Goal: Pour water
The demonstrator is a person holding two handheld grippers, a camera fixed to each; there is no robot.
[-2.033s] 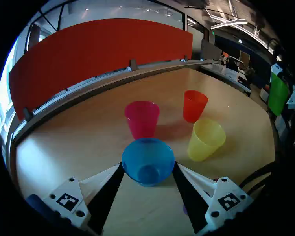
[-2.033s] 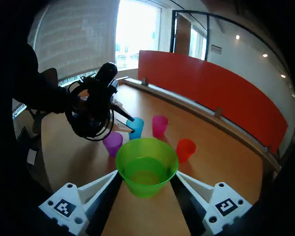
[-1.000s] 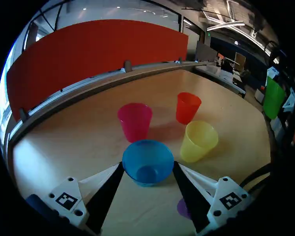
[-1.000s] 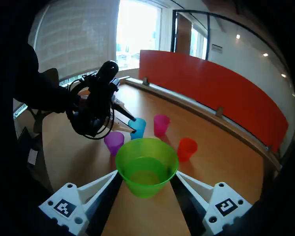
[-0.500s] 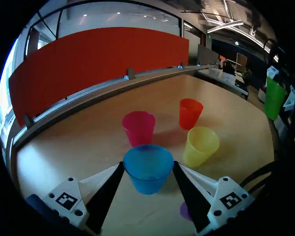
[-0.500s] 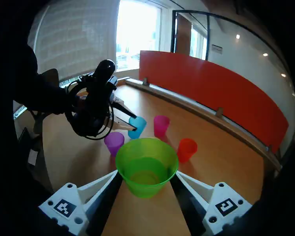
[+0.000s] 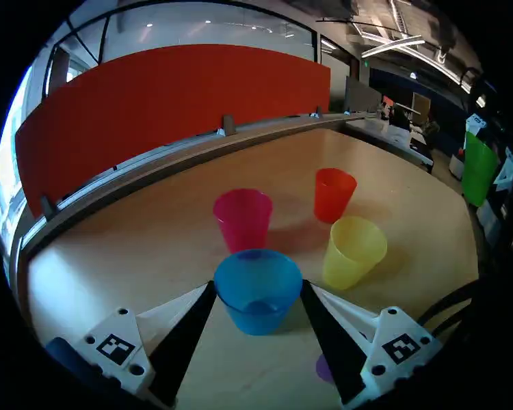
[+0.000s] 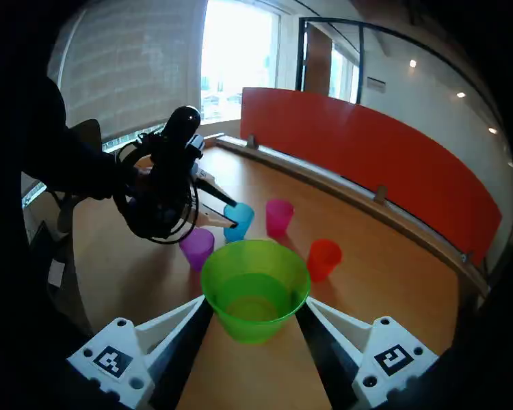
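In the left gripper view, the left claw [image 7: 258, 290] is closed partway, and both black fingers press on the sides of a blue cup [image 7: 258, 304]. The cup sits upright between the fingertips with its open mouth facing the camera. Whether its base touches the wooden worktop [image 7: 140, 246] cannot be told.

Just ahead of this claw stands a pink cup [image 7: 243, 219]. Ahead and to the claw's right is a yellow cup [image 7: 353, 251], and beyond that an orange cup [image 7: 334, 194], both upright on the worktop. The rim of a purple cup [image 7: 323, 367] peeks out under the claw's right finger. A long red partition [image 7: 174, 96] runs along the far edge of the worktop.

In the right gripper view, the right claw [image 8: 255, 304] is open about as wide as the cup it holds, with both fingers pressed on a green cup [image 8: 255, 273]. The cup is upright and close to the camera, and a shallow pool of liquid shows in its bottom.

Ahead and to the left of the right claw, well apart from it, a hand [image 8: 137, 181] in a dark sleeve [image 8: 65, 160] holds the left claw with the blue cup at its tip. The purple cup stands just this side of it, the pink cup is beside the blue one, and the orange cup is ahead and slightly right of the green cup. A bright window [image 8: 239, 61] lies beyond the worktop.
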